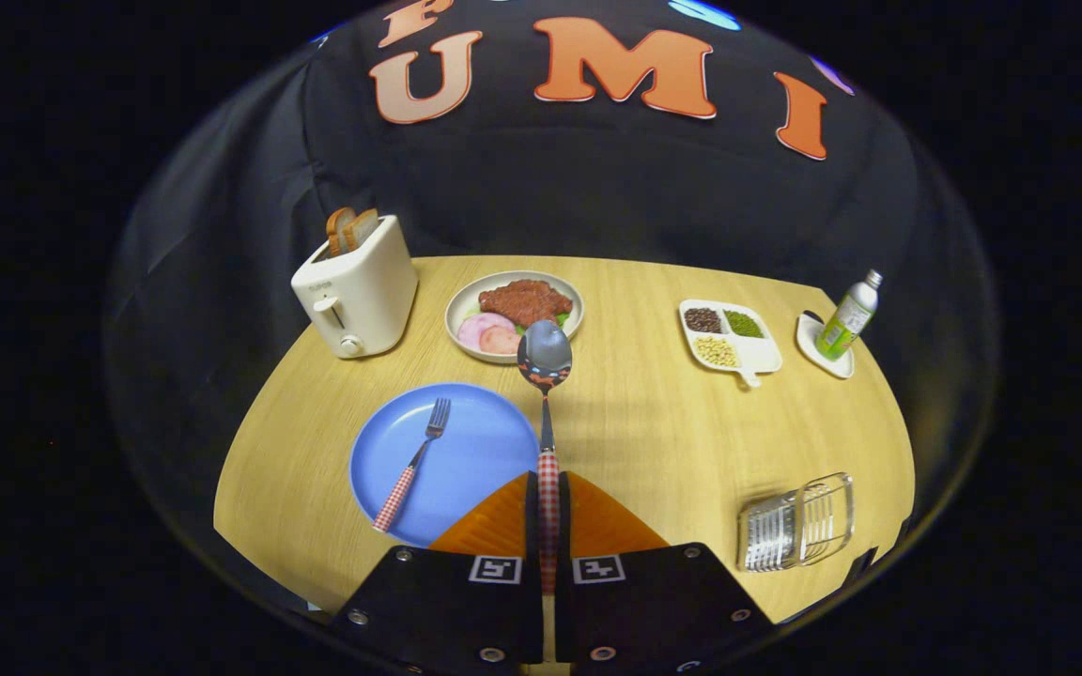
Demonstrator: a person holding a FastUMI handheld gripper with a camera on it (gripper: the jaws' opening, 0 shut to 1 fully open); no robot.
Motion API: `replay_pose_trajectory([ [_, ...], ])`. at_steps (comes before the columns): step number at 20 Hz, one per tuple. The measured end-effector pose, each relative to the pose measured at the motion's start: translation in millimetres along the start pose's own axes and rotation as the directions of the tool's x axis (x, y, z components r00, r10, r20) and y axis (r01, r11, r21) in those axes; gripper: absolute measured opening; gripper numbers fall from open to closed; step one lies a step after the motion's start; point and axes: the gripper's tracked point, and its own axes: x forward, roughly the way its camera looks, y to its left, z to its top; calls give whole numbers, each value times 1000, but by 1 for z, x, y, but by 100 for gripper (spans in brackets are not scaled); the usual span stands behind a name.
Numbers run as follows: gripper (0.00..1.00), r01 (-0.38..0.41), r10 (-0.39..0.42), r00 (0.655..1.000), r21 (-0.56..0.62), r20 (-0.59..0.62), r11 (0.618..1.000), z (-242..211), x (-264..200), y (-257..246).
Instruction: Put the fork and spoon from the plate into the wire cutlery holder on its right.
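Metal spoon with red-checked handle (547, 413) is clamped between both fingers of the gripper (548, 502), jaws pressed on the handle, bowl pointing far, lifted above the light wooden table (635, 422). Matching metal fork with red-checked handle (412, 463) lies on the round blue plate (466, 451), just left of the fingers, tines pointing far. Wire cutlery holder (796, 522) sits near right, well apart from the plate. Far side, left to right: cream toaster with bread slices (356, 286), pale dish of meat and ham (514, 314), white divided tray of beans (727, 336), green bottle (848, 315) on a small white coaster (823, 345).
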Motion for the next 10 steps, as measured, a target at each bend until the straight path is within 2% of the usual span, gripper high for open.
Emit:
replay_pose_trajectory([
  [4,5,78,-78,997,6,14,997,9,-33,-60],
  [10,5,178,-178,984,-65,3,982,9,-70,-130],
])
